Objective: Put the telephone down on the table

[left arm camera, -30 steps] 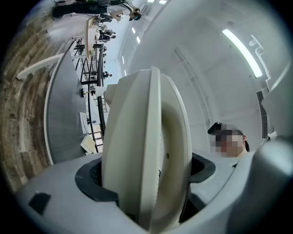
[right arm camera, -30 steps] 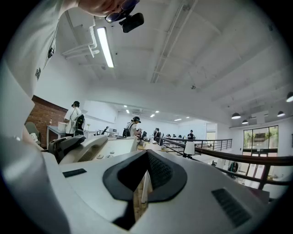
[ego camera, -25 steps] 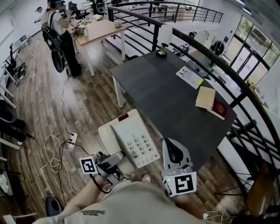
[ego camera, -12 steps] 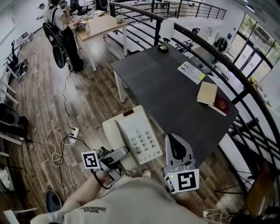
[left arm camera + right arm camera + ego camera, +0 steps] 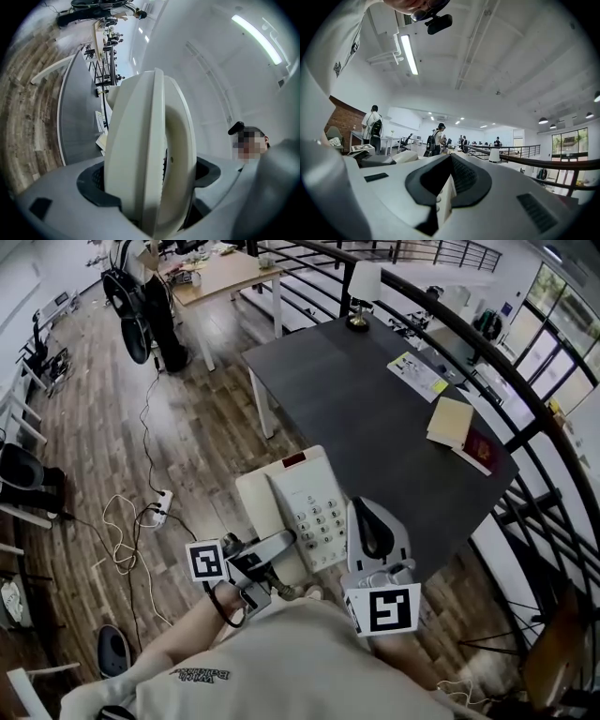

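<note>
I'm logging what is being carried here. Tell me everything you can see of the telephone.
The telephone is a cream plastic desk set with a grey-buttoned keypad, a small dark red window at its far end and a handset lying along its left side. It faces up, roughly level, at the near corner of the dark table, mostly over the wooden floor and apparently not yet resting. The left gripper is shut on its handset side, the right gripper on its right edge.

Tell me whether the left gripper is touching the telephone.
Touching. The left gripper view shows the left gripper clamped on both sides of the cream telephone, with no gap.
</note>
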A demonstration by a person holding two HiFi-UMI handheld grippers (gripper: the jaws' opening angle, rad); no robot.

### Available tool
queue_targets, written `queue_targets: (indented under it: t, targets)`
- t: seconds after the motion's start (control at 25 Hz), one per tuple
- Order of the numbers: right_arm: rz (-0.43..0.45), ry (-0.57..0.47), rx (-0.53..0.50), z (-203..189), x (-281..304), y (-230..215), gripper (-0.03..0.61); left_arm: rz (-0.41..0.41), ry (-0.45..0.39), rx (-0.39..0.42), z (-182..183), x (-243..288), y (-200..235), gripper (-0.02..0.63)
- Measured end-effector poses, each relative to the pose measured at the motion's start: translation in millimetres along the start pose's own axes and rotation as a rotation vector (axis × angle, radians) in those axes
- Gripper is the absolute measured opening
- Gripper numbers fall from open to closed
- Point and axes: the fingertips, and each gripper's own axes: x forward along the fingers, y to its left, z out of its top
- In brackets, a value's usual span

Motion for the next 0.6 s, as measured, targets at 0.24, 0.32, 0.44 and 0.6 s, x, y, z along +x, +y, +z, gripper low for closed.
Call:
queue_targets:
  t: [0.24,0.32,0.44,0.6]
  targets:
    - [0.023,0.004,-0.038,-10,-2,-7,0.002,0.025,-0.036,-0.002,-11,16,10,0.436]
    - [0.024,-0.005,-0.028,-12,-6,-11,0.002,0.025,-0.046,-0.014,-15,20,12,0.436]
    - [0.028,-0.013,-0.012,-16,-6,-20,0.002,0.037,-0.037,-0.009,-19,29,16,0.436]
    - [0.006,-0.011,-0.036,-21,0,-36,0.002,0.029,-0.011,0.007,-17,40,21,0.436]
